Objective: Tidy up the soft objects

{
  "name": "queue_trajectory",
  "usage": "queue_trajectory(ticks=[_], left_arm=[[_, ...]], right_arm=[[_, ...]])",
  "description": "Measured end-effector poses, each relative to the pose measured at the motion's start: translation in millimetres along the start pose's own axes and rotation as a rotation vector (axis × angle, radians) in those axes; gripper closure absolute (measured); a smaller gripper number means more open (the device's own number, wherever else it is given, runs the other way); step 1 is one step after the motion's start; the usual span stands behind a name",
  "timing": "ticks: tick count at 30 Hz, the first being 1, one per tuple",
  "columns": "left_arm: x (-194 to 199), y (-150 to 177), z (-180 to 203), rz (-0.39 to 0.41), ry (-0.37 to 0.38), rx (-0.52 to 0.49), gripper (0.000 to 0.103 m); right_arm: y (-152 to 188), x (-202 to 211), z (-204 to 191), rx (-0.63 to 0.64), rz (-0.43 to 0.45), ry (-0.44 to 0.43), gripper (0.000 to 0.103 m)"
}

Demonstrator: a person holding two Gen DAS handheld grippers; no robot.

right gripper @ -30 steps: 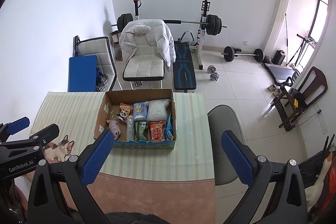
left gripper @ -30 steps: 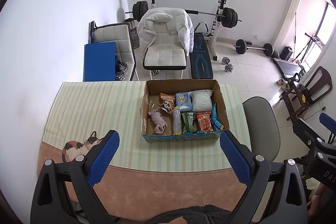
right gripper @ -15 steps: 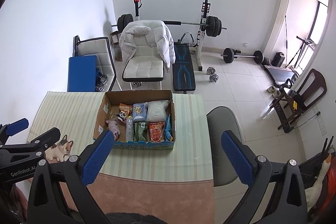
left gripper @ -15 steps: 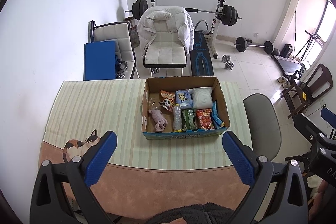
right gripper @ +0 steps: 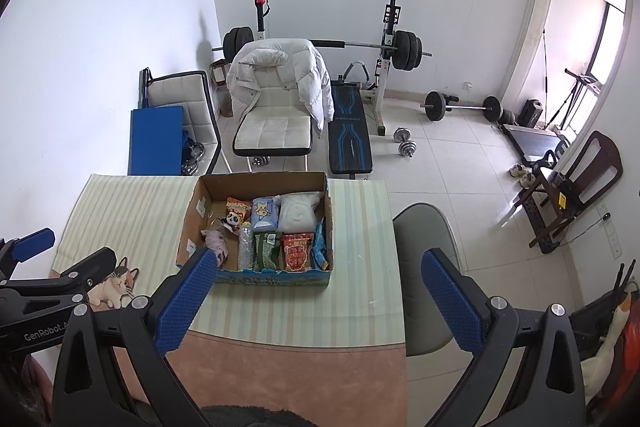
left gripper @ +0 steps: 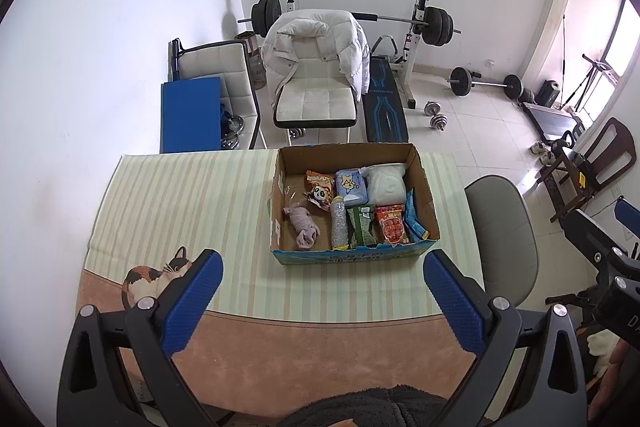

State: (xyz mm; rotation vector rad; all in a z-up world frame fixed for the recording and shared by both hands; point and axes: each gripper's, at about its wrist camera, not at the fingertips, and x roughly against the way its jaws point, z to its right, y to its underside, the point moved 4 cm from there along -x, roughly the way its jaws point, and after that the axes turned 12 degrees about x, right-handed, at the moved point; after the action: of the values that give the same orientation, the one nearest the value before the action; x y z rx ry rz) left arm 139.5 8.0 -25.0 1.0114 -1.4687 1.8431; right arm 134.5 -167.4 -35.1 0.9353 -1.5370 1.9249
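Observation:
An open cardboard box [left gripper: 425, 187] [right gripper: 192, 219] stands on the striped tablecloth [left gripper: 192, 203]. Inside lie a pink rolled cloth [left gripper: 304, 225] [right gripper: 216, 241], a white soft bag [left gripper: 386, 183] [right gripper: 298, 213], a blue tissue pack [left gripper: 350, 183], snack packets [left gripper: 392, 229] and a clear bottle [left gripper: 339, 223]. My left gripper [left gripper: 320, 301] is open and empty, high above the table's near edge. My right gripper [right gripper: 316, 291] is open and empty, held high, right of the left gripper [right gripper: 44, 267].
A grey chair [left gripper: 500, 227] stands at the table's right side. Beyond the table are a white chair with a jacket [left gripper: 316, 67], a second chair with a blue mat [left gripper: 192, 107], a weight bench [left gripper: 384, 103] and dumbbells [left gripper: 436, 115]. A cat print [left gripper: 152, 275] marks the cloth.
Both grippers have drifted slightly back and up; the box sits a little farther away in both views. Jaws stay open.

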Motion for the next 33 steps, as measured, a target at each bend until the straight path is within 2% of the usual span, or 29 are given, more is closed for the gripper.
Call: queue_trajectory(ticks=[33], left_arm=[[1.2, -4.7, 4.9, 0.013, -0.003, 0.024, 0.0]], right_arm=[[5.3, -8.2, 3.9, -0.01, -0.01, -0.01, 0.0]])
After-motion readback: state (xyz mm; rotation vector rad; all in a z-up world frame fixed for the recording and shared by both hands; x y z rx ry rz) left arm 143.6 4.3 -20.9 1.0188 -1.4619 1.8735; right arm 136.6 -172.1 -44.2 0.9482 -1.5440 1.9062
